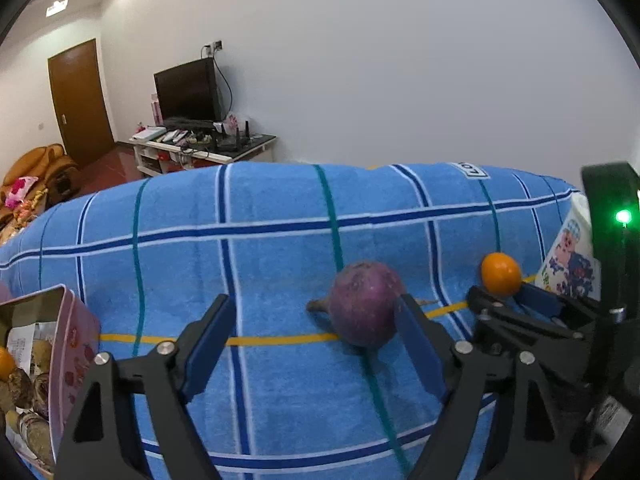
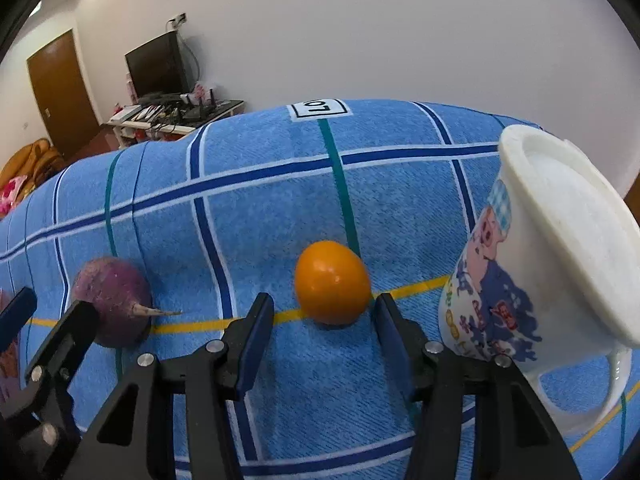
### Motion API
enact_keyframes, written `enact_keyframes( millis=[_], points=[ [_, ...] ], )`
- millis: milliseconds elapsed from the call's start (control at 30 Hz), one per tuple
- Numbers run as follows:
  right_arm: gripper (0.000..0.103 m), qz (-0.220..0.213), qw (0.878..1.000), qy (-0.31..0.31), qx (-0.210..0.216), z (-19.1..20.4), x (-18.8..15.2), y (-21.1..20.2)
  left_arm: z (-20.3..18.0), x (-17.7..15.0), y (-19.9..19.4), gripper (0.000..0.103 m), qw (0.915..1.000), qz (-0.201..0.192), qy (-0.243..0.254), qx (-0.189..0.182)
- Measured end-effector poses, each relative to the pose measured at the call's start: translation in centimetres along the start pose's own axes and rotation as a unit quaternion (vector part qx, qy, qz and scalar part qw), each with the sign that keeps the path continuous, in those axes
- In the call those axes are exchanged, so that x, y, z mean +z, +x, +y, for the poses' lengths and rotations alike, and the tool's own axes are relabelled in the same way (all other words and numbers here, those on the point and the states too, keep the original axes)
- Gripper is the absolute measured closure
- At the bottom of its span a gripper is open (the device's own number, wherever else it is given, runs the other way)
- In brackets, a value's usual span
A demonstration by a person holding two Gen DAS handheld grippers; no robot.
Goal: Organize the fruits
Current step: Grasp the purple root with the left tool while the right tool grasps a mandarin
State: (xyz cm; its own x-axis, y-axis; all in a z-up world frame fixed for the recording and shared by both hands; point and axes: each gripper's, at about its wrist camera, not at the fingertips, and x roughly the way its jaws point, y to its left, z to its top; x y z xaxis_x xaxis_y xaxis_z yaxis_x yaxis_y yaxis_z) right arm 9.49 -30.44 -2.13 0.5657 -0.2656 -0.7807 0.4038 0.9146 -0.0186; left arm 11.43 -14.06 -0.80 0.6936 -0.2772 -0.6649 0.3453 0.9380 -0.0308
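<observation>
Blue checked towel (image 2: 260,200) covers counter; cartoon mug (image 2: 520,280) tilted near right edge. Beyond far edge: television (image 1: 188,90), brown door (image 1: 80,100).

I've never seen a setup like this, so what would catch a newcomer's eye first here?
Probably the bright blue checked towel covering the whole surface. On it lie a small orange fruit just ahead of the open right gripper and a purple root vegetable beside the left gripper's right finger. A cartoon-printed white mug with a lid stands at the right.

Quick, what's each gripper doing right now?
Left gripper: open, holding nothing, beside the purple turnip.
Right gripper: open, holding nothing, orange fruit just ahead.
</observation>
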Motion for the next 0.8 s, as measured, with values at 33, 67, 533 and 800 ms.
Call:
enact_keyframes(
  millis=[33, 67, 533, 800],
  points=[
    [0.050, 0.001, 1.000, -0.002, 0.001, -0.1, -0.1, 0.0, 0.4, 0.0, 0.0, 0.017, 1.0000, 0.002, -0.005, -0.004],
    [0.050, 0.002, 1.000, -0.006, 0.003, -0.2, -0.2, -0.1, 0.6, 0.1, 0.0, 0.017, 0.9999, 0.006, -0.009, -0.010],
    [0.049, -0.006, 1.000, 0.014, 0.024, -3.8, -2.5, -2.0, -1.9, 0.1, 1.1, 0.013, 0.9995, 0.023, 0.015, -0.016],
    [0.042, -0.008, 0.999, -0.005, 0.042, -1.9, -1.5, -2.0, -0.9, 0.3, 1.3, 0.040, 0.9971, 0.021, -0.016, -0.071]
  ],
)
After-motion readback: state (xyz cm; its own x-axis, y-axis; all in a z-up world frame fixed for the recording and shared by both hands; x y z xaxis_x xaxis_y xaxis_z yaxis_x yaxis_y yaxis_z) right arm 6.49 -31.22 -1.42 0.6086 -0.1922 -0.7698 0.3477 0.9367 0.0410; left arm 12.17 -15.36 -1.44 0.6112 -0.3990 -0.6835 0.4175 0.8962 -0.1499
